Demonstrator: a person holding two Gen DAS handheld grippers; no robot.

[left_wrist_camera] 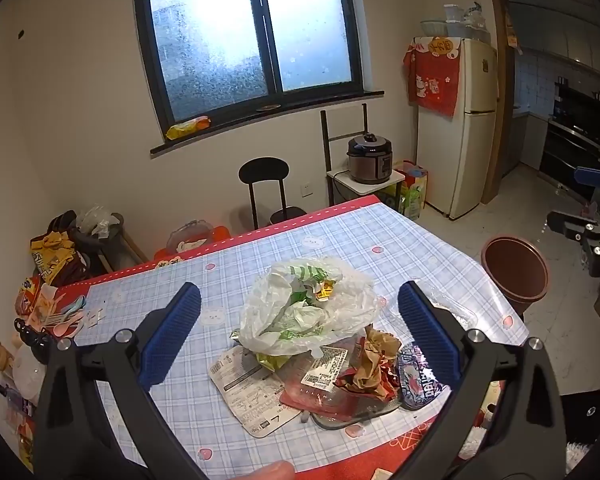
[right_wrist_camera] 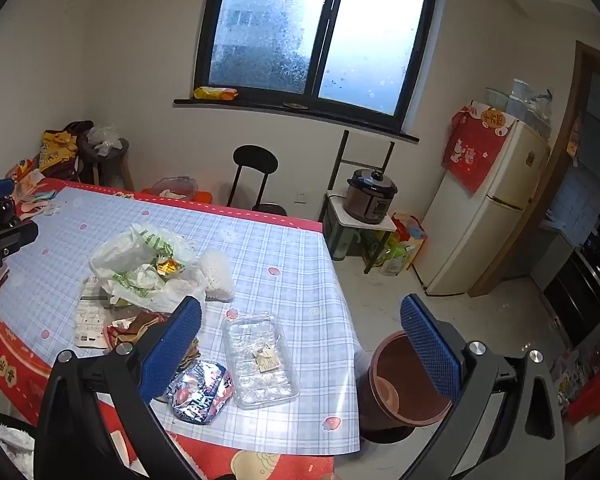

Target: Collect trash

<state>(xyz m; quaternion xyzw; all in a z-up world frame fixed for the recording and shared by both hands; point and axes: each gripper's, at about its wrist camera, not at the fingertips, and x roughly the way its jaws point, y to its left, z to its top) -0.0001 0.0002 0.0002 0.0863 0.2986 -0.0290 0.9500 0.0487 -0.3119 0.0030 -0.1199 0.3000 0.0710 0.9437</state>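
Left wrist view: left gripper [left_wrist_camera: 300, 312] spread wide, holding nothing — trash pile [left_wrist_camera: 312, 344] mid-frame on the checked table [left_wrist_camera: 260, 248], white plastic bag [left_wrist_camera: 300, 312] on top.
Right wrist view: right gripper [right_wrist_camera: 300, 344] released, empty — clear plastic tray [right_wrist_camera: 260, 360] between its fingers, brown bin [right_wrist_camera: 404, 380] lower right.

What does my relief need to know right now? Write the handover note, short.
Left gripper: open, empty, over the trash pile.
Right gripper: open, empty, above the table's near corner.
On the table: white plastic bag, crumpled brown paper, foil wrapper, clear plastic tray, flat printed card.
Brown bin: on the floor beside the table; no trash visible inside.
Done: nothing.
Left: everything.
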